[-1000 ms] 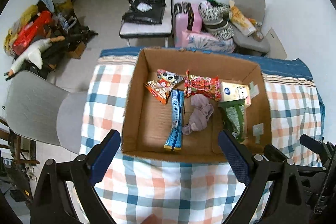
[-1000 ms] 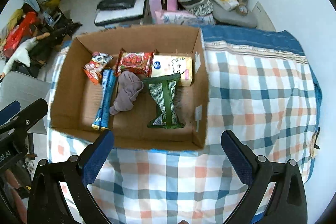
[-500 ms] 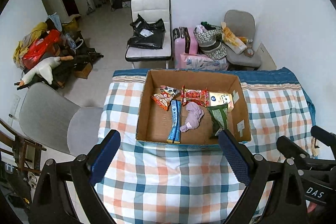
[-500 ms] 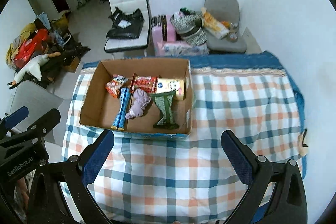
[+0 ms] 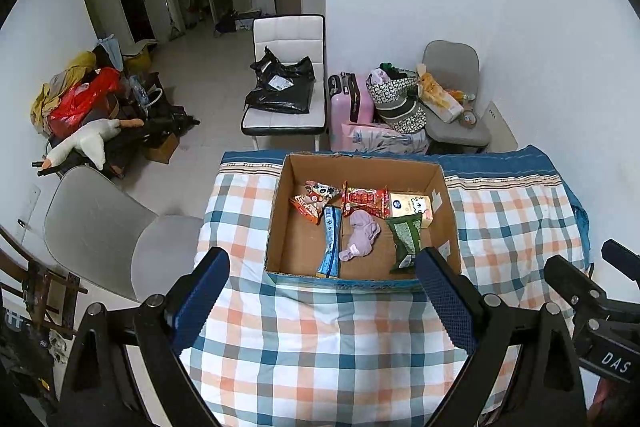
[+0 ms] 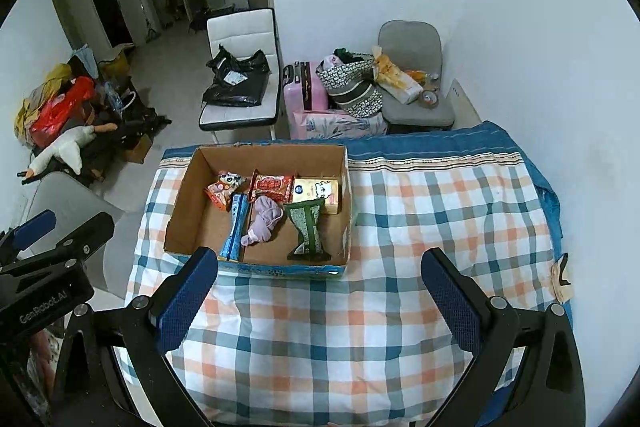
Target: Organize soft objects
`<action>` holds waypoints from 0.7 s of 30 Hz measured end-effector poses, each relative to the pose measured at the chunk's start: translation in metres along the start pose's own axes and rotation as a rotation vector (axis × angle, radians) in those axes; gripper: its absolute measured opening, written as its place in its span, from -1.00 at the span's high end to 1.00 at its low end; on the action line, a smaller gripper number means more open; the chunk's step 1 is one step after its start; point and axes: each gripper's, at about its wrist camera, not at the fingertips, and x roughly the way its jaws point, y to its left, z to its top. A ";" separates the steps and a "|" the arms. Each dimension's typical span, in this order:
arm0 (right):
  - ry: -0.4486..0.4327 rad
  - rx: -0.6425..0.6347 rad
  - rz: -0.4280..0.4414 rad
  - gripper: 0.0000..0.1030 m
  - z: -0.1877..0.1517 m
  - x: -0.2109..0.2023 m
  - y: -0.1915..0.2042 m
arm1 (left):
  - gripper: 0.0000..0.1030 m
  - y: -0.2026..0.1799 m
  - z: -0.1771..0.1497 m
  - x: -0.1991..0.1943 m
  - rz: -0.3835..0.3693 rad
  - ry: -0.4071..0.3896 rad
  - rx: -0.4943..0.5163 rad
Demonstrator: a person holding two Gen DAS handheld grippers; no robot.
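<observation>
A cardboard box stands on the checked tablecloth. In it lie a lilac sock, a blue packet, a green pouch, a yellow tissue pack and red snack packets. My left gripper is open and empty, held high in front of the box. My right gripper is open and empty, above the cloth right of the box.
A grey chair stands left of the table. Behind it are a white chair with a black bag, a pink suitcase and a grey chair with bags. A white wall is at the right.
Both grippers have pulled back and up from the box, so it looks smaller and more of the room shows. Both stay open and empty.
</observation>
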 end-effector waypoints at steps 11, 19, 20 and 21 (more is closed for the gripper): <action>-0.021 0.012 -0.024 -1.00 0.002 -0.012 -0.011 | -0.86 -0.003 0.000 -0.008 -0.003 -0.014 0.006; -0.024 0.013 -0.024 -1.00 0.003 -0.012 -0.013 | -0.86 -0.003 0.000 -0.011 -0.003 -0.017 0.006; -0.026 0.012 -0.026 -1.00 0.003 -0.012 -0.013 | -0.86 -0.003 0.000 -0.011 -0.001 -0.017 0.006; -0.025 0.011 -0.026 -1.00 0.003 -0.012 -0.012 | -0.86 -0.003 0.000 -0.012 -0.001 -0.018 0.007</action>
